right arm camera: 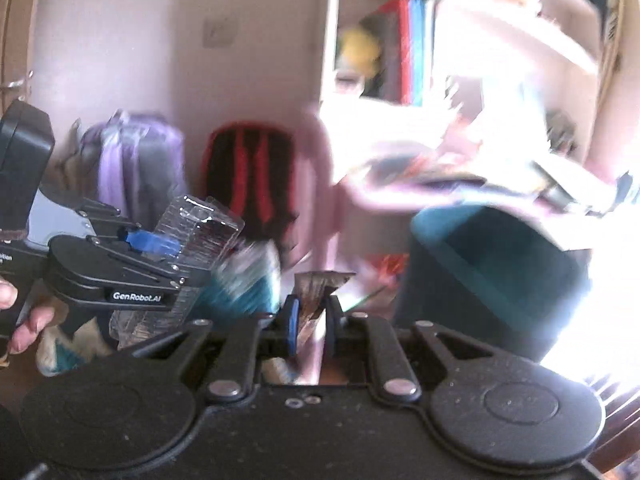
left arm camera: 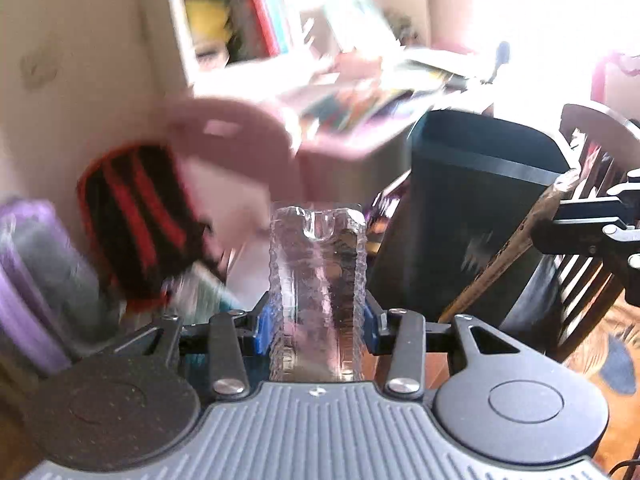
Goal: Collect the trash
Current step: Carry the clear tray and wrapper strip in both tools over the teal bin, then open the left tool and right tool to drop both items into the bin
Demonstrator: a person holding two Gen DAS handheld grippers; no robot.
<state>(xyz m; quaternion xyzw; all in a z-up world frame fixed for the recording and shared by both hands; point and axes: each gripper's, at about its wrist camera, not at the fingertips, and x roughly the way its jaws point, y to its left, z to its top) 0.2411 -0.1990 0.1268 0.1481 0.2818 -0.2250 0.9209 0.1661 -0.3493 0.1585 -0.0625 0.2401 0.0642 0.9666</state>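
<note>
We are seeing a dark bin (left arm camera: 472, 216) standing ahead and to the right of both grippers. Our left gripper (left arm camera: 318, 320) is clamping a clear plastic package (left arm camera: 318, 288) between partly closed jaws. Our right gripper (right arm camera: 310, 316) is pinching a thin brown wrapper (right arm camera: 316, 292), its jaws being nearly closed.

Left gripper (left arm camera: 318, 320) sitting at lower centre of its own view, blue pads clamping a clear plastic blister pack (left arm camera: 318, 292). Right gripper (right arm camera: 310, 316) pinching a brown wrapper (right arm camera: 316, 292) at lower centre. Hand (right arm camera: 24, 320) gripping the left handle at left edge.
</note>
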